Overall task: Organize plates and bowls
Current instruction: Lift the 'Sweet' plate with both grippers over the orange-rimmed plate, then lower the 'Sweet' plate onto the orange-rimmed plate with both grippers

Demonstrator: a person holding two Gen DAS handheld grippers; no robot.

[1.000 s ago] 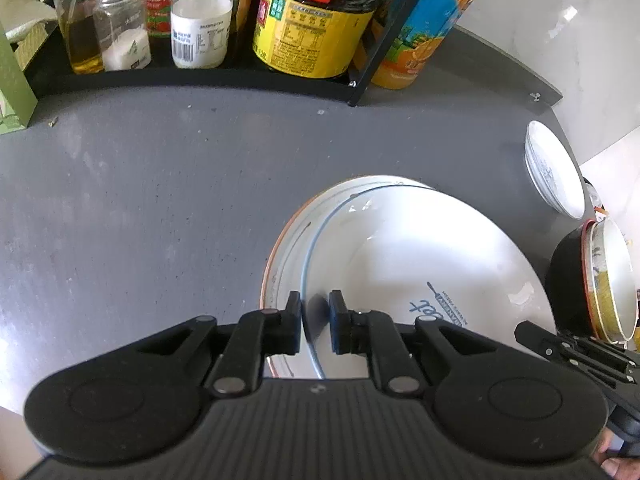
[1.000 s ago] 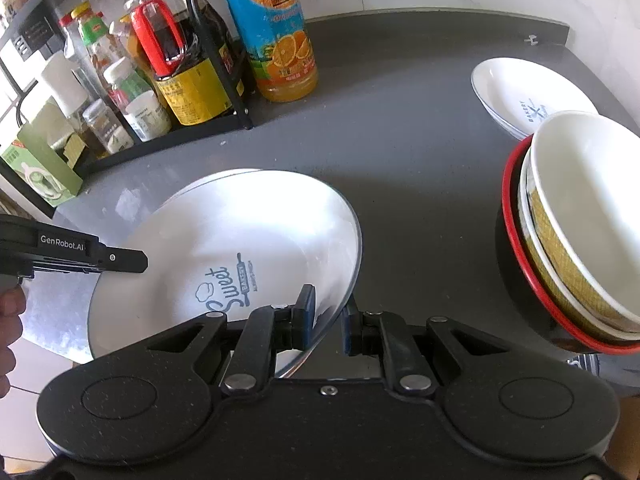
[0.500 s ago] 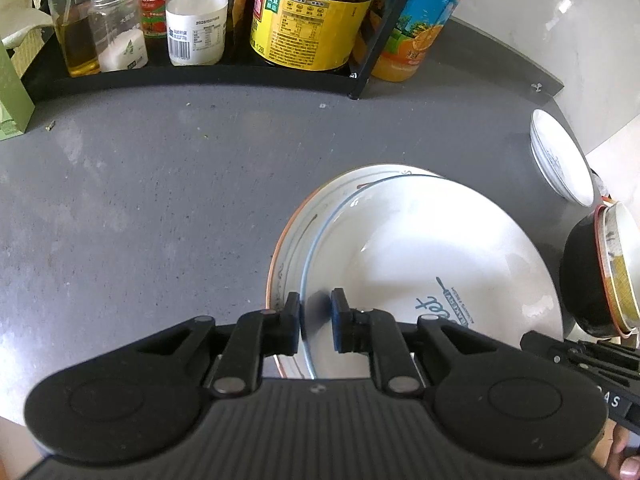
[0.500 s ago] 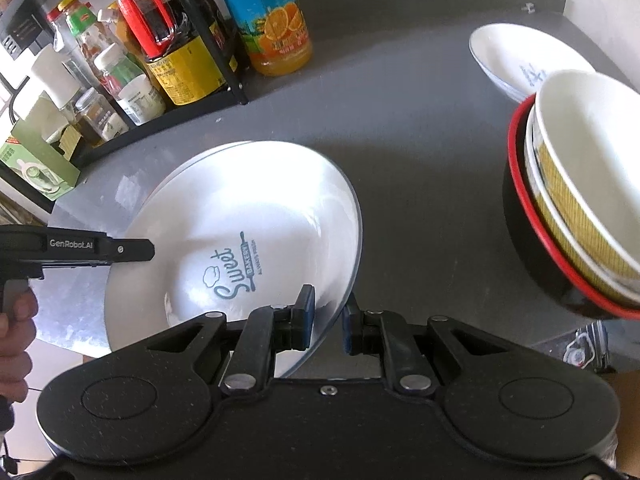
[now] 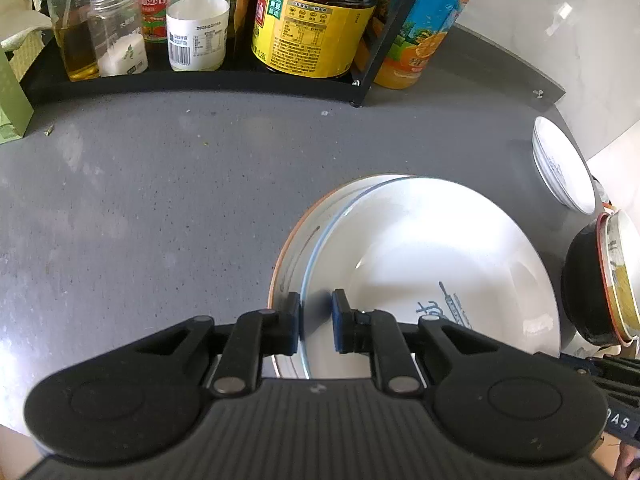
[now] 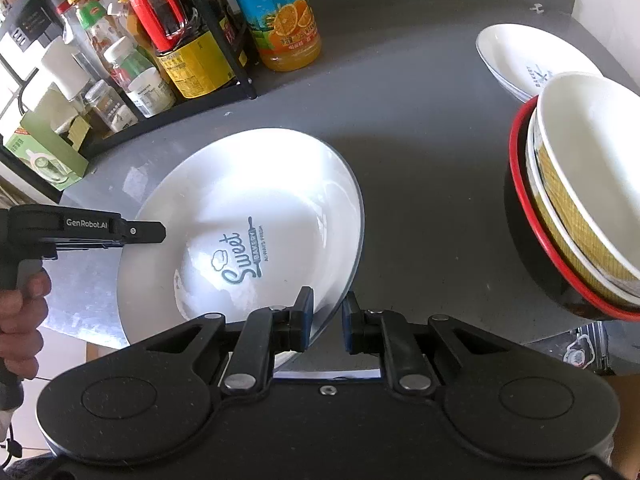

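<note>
A white plate (image 5: 420, 248) with blue "Sweet" lettering (image 6: 248, 200) is held by both grippers at opposite rims. My left gripper (image 5: 316, 326) is shut on its left rim, and my right gripper (image 6: 326, 320) is shut on its right rim. The plate tilts slightly, just above a second plate with an orange rim (image 5: 296, 240) that lies on the grey counter (image 5: 140, 200). The left gripper's side (image 6: 152, 232) shows in the right wrist view. At the right stands a stack of bowls (image 6: 580, 208), a yellow-patterned one nested in a black, red-rimmed one.
A small white dish (image 6: 532, 56) lies at the far right corner. A black rack (image 5: 200, 80) of bottles and jars lines the back, with an orange juice bottle (image 6: 280, 12) beside it. A green box (image 6: 44, 152) sits at the left. A hand (image 6: 20, 320) holds the left gripper.
Both grippers have carried the plate a little toward the rack, which looms larger in the left wrist view. The bowl stack has drawn closer on the right. Both grips are unchanged.
</note>
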